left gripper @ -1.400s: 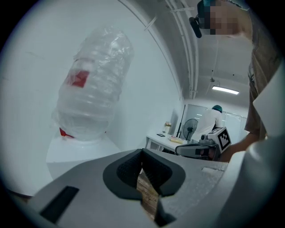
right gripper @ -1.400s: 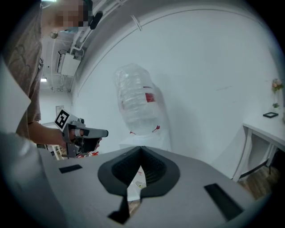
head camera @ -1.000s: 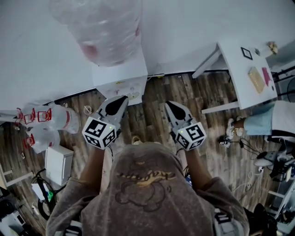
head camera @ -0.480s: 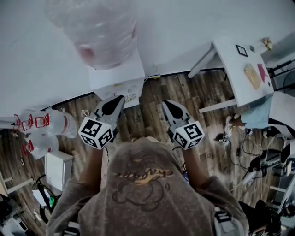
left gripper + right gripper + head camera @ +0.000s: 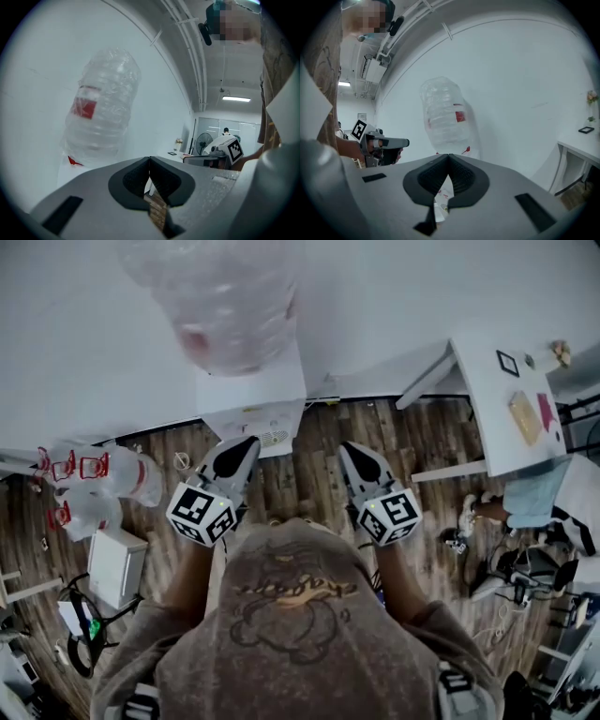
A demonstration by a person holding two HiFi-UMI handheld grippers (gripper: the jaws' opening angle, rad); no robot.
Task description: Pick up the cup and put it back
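– Head view, entry one: both hand-held grippers sit side by side, near, above the dark wood-plank floor (image 5: 309,479). The left gripper (image 5: 246,444) and right gripper (image 5: 351,450) point toward the far white wall (image 5: 422,296), and their marker cubes face the camera.
– Jaw state?
– Left gripper view: the black pads are pressed together at the tip with nothing between them. Right gripper view: the same, pads meeting and nothing held.
– What stands ahead of them?
– A large clear plastic water bottle (image 5: 230,306) with a red label, upside down on a white box-shaped dispenser (image 5: 253,390) against the far wall. It is left of centre, more in line with the left gripper than the right.
– Surroundings?
– Far right: a white rectangular table (image 5: 487,409) carrying small flat items, too small to identify. Left: clear empty jugs with red handles (image 5: 94,486) lying on the floor, and a white square box (image 5: 117,566) nearer than them. The person's grey printed shirt (image 5: 291,615) fills the near centre.
– Cup location?
– Cannot tell; no view lets me place the cup. Neither gripper touches anything.
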